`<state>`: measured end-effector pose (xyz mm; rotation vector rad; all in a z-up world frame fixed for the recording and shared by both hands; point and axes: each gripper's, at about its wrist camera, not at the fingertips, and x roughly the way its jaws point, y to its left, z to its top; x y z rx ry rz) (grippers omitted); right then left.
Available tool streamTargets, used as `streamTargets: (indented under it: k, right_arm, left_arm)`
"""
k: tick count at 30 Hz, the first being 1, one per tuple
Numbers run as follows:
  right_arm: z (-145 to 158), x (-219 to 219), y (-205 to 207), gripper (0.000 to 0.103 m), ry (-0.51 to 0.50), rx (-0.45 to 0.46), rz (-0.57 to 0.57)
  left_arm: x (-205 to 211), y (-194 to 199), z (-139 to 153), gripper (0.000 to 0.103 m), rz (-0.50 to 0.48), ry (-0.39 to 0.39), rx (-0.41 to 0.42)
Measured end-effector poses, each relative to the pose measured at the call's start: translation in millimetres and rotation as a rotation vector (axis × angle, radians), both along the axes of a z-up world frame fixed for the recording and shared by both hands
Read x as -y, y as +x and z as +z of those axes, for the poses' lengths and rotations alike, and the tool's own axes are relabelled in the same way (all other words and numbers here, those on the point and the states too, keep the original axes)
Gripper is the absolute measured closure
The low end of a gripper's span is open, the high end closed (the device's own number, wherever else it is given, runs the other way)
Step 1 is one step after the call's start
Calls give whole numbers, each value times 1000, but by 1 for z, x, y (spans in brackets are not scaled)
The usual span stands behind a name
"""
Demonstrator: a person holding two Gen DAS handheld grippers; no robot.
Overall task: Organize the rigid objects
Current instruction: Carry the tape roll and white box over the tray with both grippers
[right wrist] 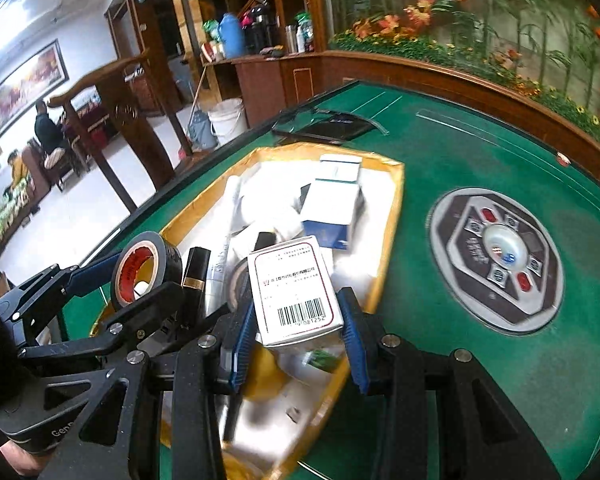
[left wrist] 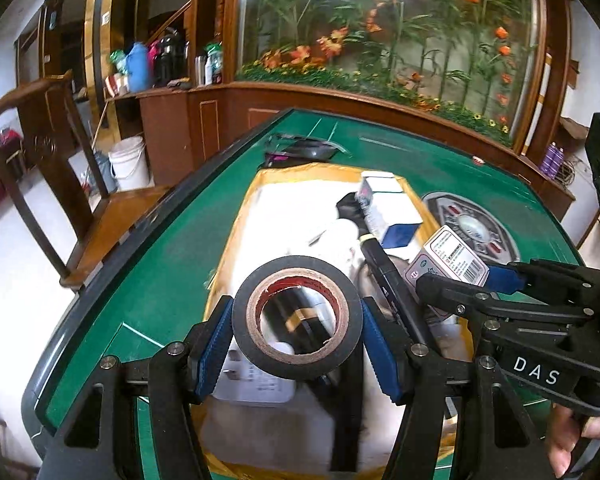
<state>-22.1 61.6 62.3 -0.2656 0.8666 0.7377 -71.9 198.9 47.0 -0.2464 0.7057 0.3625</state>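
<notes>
While both loads are hanging over the tray (right wrist: 392,216):
Left gripper (left wrist: 298,328): I'm clamping the tape roll (left wrist: 296,316).
Right gripper (right wrist: 296,320): I'm pinching the barcoded box (right wrist: 292,292), nearer the tray's right rim.

L gripper (left wrist: 298,344) is clamping black tape roll (left wrist: 297,317) betw. blue pads, over gold-rimmed tray (left wrist: 236,240) on green table (left wrist: 172,240). R gripper (left wrist: 466,280) is gripping white barcode box (left wrist: 446,258) alongside.

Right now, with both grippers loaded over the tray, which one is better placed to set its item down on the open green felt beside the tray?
Right. The right hand-held gripper, shut on the white barcode box, hangs at the tray's edge nearest the open felt. The left hand-held gripper, holding the black tape roll, sits farther away.
</notes>
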Motion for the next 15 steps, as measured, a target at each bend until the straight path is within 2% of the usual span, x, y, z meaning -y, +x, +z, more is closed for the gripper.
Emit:
streamTargets:
  k: [5, 15]
  right_arm:
    - [-7, -18, 1, 64, -37, 20, -9]
    - [-15, -40, 21, 67, -47, -8, -19]
  left_arm:
    - [-6, 3, -9, 37, 0, -18, -13]
    - [-13, 15, -15, 37, -24, -31, -23]
